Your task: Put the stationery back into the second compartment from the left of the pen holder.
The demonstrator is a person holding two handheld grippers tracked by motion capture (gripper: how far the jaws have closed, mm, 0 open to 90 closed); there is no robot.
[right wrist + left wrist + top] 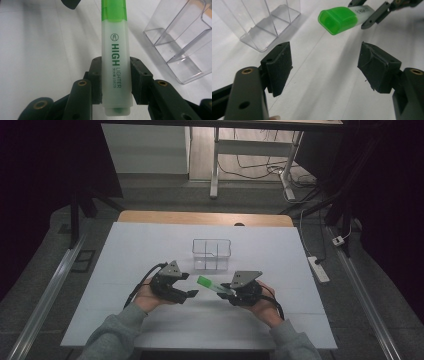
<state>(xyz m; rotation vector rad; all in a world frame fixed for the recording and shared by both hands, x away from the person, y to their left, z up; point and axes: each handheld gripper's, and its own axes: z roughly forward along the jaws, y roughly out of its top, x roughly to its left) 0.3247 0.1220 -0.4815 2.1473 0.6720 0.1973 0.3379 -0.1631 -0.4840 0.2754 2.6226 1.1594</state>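
A highlighter (207,283) with a translucent white barrel and a green cap is held just above the white table. My right gripper (226,288) is shut on its barrel (116,50), with the pads pressing both sides and the cap pointing away. My left gripper (188,285) is open beside the cap end and has nothing between its jaws. In the left gripper view the green cap (339,18) hangs ahead of my left gripper (324,57), apart from both pads. A clear plastic organizer (212,254) with compartments stands empty behind the two grippers.
A white sheet (150,250) covers the table, with a wooden edge (200,217) at the back. The clear organizer's walls (262,25) (185,42) rise close to both grippers. A power strip (318,268) lies on the floor at the right.
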